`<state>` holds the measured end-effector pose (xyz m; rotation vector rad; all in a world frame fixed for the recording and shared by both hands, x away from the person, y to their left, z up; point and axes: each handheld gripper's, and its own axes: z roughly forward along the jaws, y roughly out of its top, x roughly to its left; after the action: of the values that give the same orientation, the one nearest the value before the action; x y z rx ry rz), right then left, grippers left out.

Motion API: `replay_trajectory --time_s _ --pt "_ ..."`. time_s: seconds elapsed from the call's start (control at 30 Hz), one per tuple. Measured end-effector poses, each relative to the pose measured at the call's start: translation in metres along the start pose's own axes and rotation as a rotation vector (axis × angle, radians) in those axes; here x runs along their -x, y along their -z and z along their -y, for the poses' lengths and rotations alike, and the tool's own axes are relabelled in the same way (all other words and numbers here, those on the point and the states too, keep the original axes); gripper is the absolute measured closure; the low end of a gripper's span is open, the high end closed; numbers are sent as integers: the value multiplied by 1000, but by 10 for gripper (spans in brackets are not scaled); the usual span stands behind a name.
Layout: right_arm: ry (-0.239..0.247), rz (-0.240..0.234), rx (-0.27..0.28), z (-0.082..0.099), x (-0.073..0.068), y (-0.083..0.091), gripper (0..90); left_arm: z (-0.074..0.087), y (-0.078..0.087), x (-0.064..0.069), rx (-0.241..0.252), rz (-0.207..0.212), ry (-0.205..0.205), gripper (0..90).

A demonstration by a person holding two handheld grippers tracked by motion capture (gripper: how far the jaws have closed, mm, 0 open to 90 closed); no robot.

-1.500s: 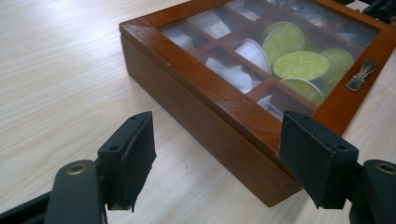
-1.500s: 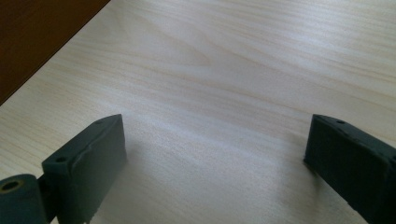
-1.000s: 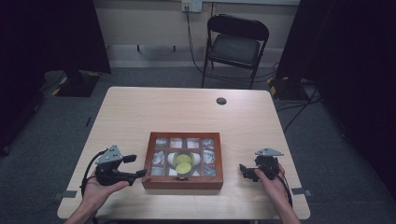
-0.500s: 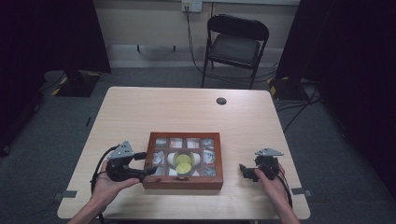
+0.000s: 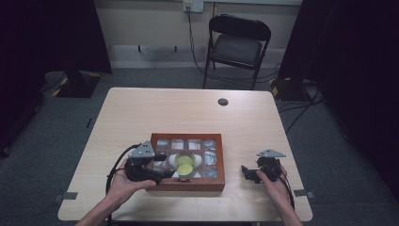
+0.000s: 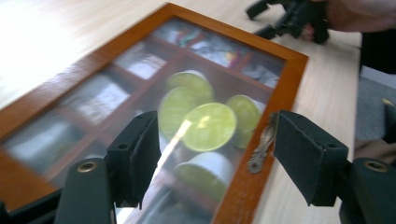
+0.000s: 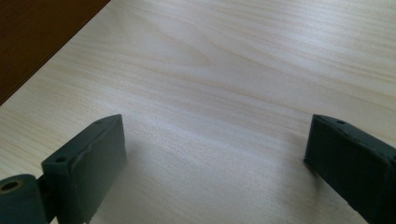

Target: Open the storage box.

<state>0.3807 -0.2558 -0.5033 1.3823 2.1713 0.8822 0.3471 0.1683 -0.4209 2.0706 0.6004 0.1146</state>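
The left hand-held gripper hovers over the near-left corner of the wooden box, jaws apart and just narrowing, gripping nothing. Below them, a glass-lidded, compartmented case holds lime-green round capsules, likely foil-topped; its long axis runs across the tabletop. The right hand-held gripper rests just right of the box, jaws wide.

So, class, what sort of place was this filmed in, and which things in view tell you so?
Probably a recording room or lab rather than a home: one bare wooden table on grey carpet, dark curtains at both sides, a lone folding chair, and cables trailing from a wall socket.
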Motion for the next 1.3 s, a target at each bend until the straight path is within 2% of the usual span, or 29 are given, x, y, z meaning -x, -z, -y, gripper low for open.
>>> replay_trajectory --time_s 0.07,0.2,0.23,0.27,0.3,0.4,0.5,0.53,0.6,0.7,0.73,0.97,1.1,1.17,1.3 --pt "0 0 0 0 0 0 45 -1 -5 5 10 21 -22 400" --pt "0 0 0 0 0 0 45 -4 -11 9 23 53 -42 517" --pt "0 0 0 0 0 0 45 -4 -12 9 42 83 -38 516" --pt "0 0 0 0 0 0 44 -4 -12 9 42 83 -38 518" --pt "0 0 0 0 0 0 44 -5 -12 9 55 106 -28 518" --pt "0 0 0 0 0 0 45 -6 -16 11 50 117 -41 565" --pt "0 0 0 0 0 0 44 -7 -20 13 35 146 -46 572" --pt "0 0 0 0 0 0 45 -7 -21 15 5 134 -49 604" --pt "0 0 0 0 0 0 44 -5 -24 16 -29 152 -31 609" --pt "0 0 0 0 0 0 44 -5 -26 15 -53 162 -30 615" --pt "0 0 0 0 0 0 44 -4 -29 13 -77 165 -6 628" --pt "0 0 0 0 0 0 44 -2 -36 11 -111 150 -4 716" --pt "1 0 0 0 0 0 44 -1 -36 10 -104 155 -17 799" --pt "1 0 0 0 0 0 44 0 -38 11 -111 148 -38 806" --pt "0 0 0 0 0 0 43 0 -40 11 -117 148 -49 799"
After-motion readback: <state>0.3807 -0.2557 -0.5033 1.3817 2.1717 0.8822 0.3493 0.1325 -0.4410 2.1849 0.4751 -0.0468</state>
